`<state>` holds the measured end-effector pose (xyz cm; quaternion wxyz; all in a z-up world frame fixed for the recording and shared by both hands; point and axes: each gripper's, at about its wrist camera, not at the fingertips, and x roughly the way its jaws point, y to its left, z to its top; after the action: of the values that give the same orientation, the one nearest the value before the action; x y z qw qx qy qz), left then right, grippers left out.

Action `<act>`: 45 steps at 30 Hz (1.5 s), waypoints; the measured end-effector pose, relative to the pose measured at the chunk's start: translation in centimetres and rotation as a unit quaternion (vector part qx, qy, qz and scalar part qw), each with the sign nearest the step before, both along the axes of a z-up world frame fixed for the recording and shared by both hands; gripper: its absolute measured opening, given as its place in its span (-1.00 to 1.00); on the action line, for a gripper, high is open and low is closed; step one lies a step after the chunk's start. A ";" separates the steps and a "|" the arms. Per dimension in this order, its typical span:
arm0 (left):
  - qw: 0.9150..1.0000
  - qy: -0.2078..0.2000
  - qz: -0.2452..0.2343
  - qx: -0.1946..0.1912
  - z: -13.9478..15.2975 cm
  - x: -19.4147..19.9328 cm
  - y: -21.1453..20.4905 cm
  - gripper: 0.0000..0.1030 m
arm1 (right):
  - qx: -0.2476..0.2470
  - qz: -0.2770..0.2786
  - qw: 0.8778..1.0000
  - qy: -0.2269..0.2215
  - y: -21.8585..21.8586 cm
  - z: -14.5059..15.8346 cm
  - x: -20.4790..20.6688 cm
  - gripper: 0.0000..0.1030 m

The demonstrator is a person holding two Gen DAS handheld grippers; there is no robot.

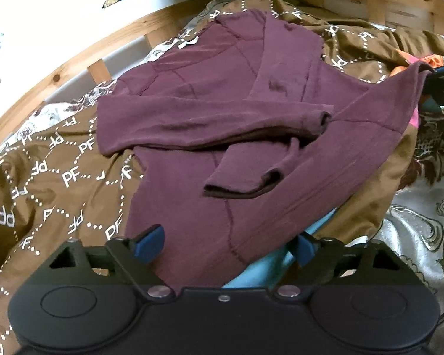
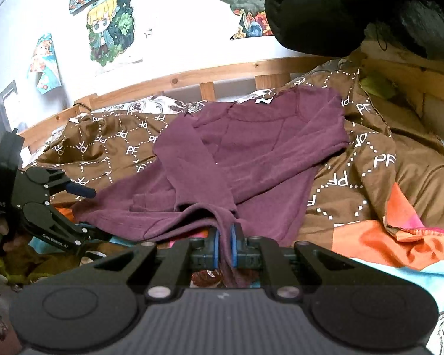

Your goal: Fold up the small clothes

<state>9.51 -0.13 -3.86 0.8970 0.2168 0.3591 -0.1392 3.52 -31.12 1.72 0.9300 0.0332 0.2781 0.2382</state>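
Observation:
A small maroon long-sleeved top (image 1: pixel 210 118) lies on a brown blanket, both sleeves folded across its body. My left gripper (image 1: pixel 231 248) is open, its blue pads (image 1: pixel 149 244) either side of the top's near hem corner, cloth draped between them. It also shows at the left of the right wrist view (image 2: pixel 83 190). My right gripper (image 2: pixel 225 248) is shut on the other hem corner of the top (image 2: pixel 251 148), pinched between its blue pads (image 2: pixel 214 247). In the left wrist view the right gripper (image 1: pixel 438 68) shows at the far right, holding that corner raised.
The brown "PF" blanket (image 1: pixel 44 183) covers a bed with a wooden rail (image 1: pixel 74 65) along the wall. Orange and light blue fabric (image 2: pixel 399 242) lies under the blanket at the right. A black cushion (image 2: pixel 340 9) sits at the bed's head. Posters (image 2: pixel 109 26) hang on the wall.

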 end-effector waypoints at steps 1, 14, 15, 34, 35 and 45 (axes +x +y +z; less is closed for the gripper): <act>1.000 0.002 0.001 -0.002 0.1 0.1 0.2 0.65 | 0.001 0.000 1.000 -0.001 0.0 0.1 -0.1 -0.82; 0.996 0.060 0.028 -0.068 0.9 1.8 1.6 -0.09 | 0.021 -0.010 1.000 -0.016 -0.2 0.4 0.0 -0.82; 0.995 0.064 0.029 -0.074 1.0 1.9 1.7 -0.12 | 0.017 -0.010 1.000 -0.015 -0.1 0.4 0.0 -0.82; 0.994 -0.001 0.108 -0.022 -0.4 1.6 3.0 -0.54 | 0.064 -0.053 0.994 -0.065 -0.4 2.7 0.3 -0.88; 0.993 -0.002 0.115 -0.014 -0.8 1.4 3.2 -0.62 | 0.065 -0.056 0.994 -0.063 -0.5 2.6 0.2 -0.88; 0.975 -0.121 0.167 -0.085 3.1 -2.4 4.9 -0.95 | 0.014 -0.060 0.995 -0.084 0.2 2.6 -1.8 -0.89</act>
<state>7.14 4.73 -0.72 0.9595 0.0920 0.2663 0.0097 1.77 -30.88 4.32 0.9621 0.0424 0.1930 0.1881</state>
